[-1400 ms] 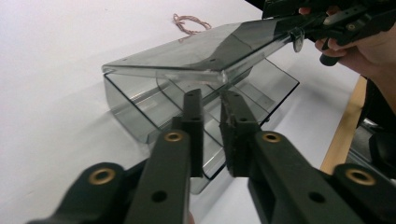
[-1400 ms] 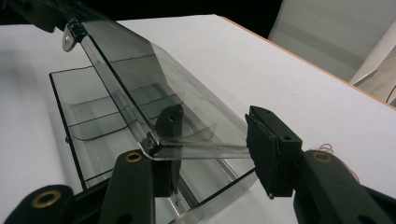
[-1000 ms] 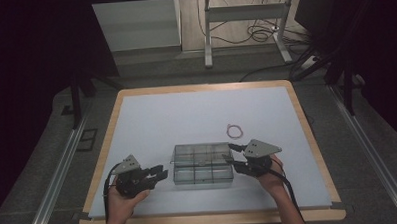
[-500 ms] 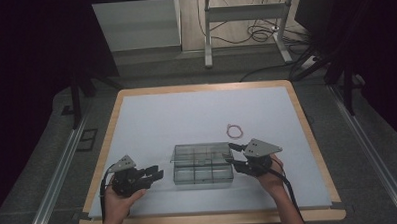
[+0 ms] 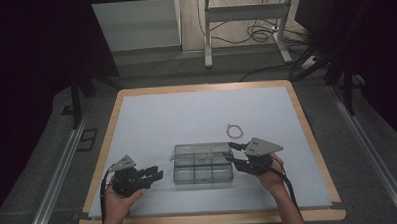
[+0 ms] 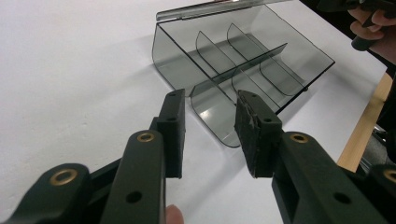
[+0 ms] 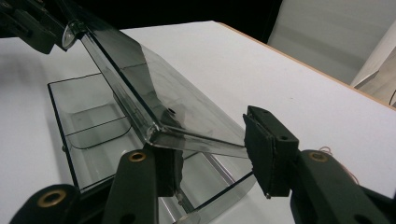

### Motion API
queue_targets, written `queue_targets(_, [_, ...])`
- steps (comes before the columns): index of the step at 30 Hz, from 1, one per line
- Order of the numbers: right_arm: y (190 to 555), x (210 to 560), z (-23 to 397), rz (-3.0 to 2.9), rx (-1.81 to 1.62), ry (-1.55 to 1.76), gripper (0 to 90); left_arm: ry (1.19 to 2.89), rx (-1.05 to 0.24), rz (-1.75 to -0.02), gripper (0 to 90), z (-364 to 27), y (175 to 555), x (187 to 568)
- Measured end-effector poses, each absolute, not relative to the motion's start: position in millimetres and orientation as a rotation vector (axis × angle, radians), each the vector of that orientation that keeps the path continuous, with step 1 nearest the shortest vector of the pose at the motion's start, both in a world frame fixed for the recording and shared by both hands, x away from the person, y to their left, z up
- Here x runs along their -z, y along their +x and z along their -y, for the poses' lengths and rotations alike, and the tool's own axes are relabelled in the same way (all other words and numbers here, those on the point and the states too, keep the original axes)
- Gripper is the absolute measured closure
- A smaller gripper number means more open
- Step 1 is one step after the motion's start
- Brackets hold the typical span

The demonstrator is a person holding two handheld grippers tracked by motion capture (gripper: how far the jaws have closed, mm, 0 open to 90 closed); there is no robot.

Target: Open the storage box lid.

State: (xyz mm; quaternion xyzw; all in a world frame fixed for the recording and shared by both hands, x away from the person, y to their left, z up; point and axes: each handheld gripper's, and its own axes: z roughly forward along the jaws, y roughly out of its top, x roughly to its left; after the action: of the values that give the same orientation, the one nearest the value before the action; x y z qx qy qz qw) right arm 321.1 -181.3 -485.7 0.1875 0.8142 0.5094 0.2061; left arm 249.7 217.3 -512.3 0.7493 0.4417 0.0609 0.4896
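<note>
A smoky clear plastic box (image 5: 203, 173) with several divided compartments sits near the front middle of the white table (image 5: 186, 117). Its hinged lid (image 7: 154, 93) is lifted and tilted. My right gripper (image 7: 210, 135) is open at the box's right end, with the lid's corner between its jaws and resting against the left one. In the high view the right gripper (image 5: 230, 152) is at the lid's right edge. My left gripper (image 6: 210, 100) is open and holds nothing, a short way from the box (image 6: 243, 65). From above, the left gripper (image 5: 157, 173) is left of the box.
A small pink rubber band (image 5: 234, 130) lies on the table beyond the right gripper. The table has a wooden rim (image 5: 312, 138). A metal stand (image 5: 243, 13) and cables are on the floor behind it.
The left gripper has drawn back slightly to the left, away from the box. The right gripper stays at the lid.
</note>
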Motion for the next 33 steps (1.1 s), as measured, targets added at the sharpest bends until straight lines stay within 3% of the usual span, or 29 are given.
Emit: queue_targets(33, [343,478,182,-2.305,-1.456,0.524,65.0,1.812,-0.126,-1.076,63.6,-219,250,514])
